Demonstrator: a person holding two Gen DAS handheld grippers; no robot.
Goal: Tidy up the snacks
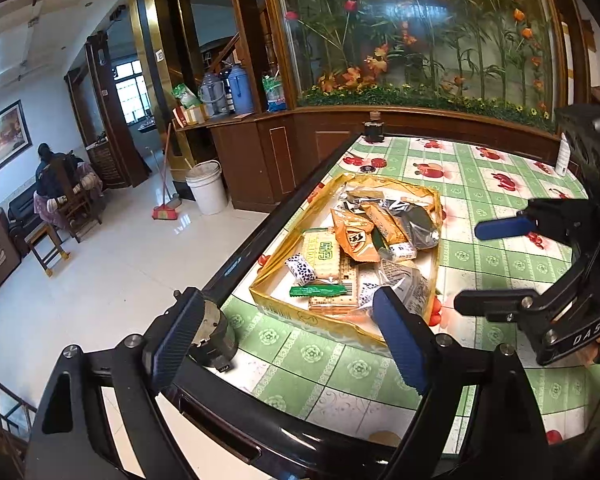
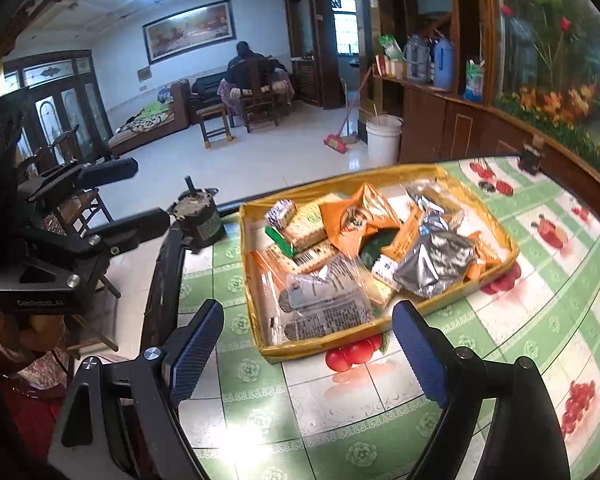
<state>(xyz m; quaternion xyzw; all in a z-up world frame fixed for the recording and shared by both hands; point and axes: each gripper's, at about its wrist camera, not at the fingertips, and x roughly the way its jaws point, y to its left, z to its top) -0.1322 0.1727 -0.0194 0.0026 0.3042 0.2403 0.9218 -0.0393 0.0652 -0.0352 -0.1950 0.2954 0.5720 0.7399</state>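
Hovering over the near part of the table [image 2: 500, 360], both tools empty: left gripper [image 1: 288, 344] spread wide, nothing between its blue pads [image 1: 400, 344]; right gripper [image 2: 308, 356] likewise wide and bare. Snacks heaped in the yellow tray [image 2: 496, 236] straight ahead, just beyond the fingertips of either tool. Lying nearest the right gripper, a clear-wrapped grey packet [image 2: 324, 304] at the tray's near edge, long axis running roughly near-to-far, close to in line with the fingers. Nearest the left gripper, a slim green stick [image 1: 318, 290] and a pale cracker pack [image 1: 324, 256], the stick lying left-to-right across the fingers' line. Orange packet [image 2: 360, 220] and silver foil pouch [image 2: 436, 260] piled further in. Judged roughly equal in reach, each tool closer to its own side of the tray. Both angled downward toward the tray, held above the cloth, touching nothing. Small dark cylindrical object [image 1: 214, 338] beside the left fingers at the table's edge, apart from the tray.
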